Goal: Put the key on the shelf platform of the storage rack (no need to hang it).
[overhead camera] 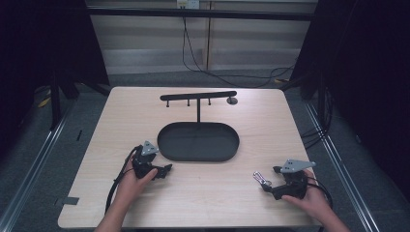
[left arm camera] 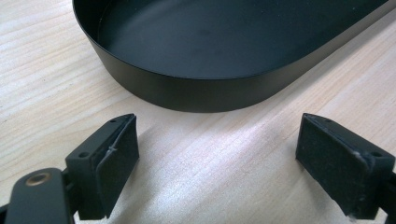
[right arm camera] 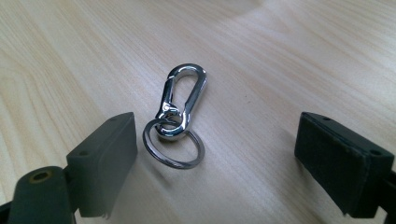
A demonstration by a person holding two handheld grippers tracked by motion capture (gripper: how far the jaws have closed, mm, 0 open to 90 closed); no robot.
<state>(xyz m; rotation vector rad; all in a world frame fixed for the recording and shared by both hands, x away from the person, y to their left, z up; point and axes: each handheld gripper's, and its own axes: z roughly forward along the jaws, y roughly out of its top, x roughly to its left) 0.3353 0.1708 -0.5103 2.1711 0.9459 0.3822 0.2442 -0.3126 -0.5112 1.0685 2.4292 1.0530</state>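
1. Work is only just beginning: the keyring clip [right arm camera: 176, 114], a shiny carabiner with a split ring through its lower end, is lying flat on the wooden table [overhead camera: 203, 193], near the front right corner and untouched.

2. Right gripper [right arm camera: 215, 154] is sitting low over the table with its jaws spread wide; the clip is lying between them, closer to the jaw at the left of the right gripper view, and neither pad is pressing on it. In the high view the same gripper [overhead camera: 267, 185] is resting in the person's hand just beside the clip [overhead camera: 261, 179].

3. Left gripper [left arm camera: 217, 154] is also standing wide apart and holding nothing; it is pointing at the near wall of the black oval tray [left arm camera: 196, 88], close to it but not touching. From above, it [overhead camera: 167, 169] is waiting off the tray's front left end.

4. Tray [overhead camera: 167, 145] is sitting empty in the middle of the table, and the black hook rack [overhead camera: 198, 95] rising behind it, toward the far edge, is carrying nothing on its pegs.

5. Judging from this, nothing is done yet. Closing on the clip, lifting it and carrying it to the rack or the tray are all still outstanding; which of the two is the goal I cannot tell.
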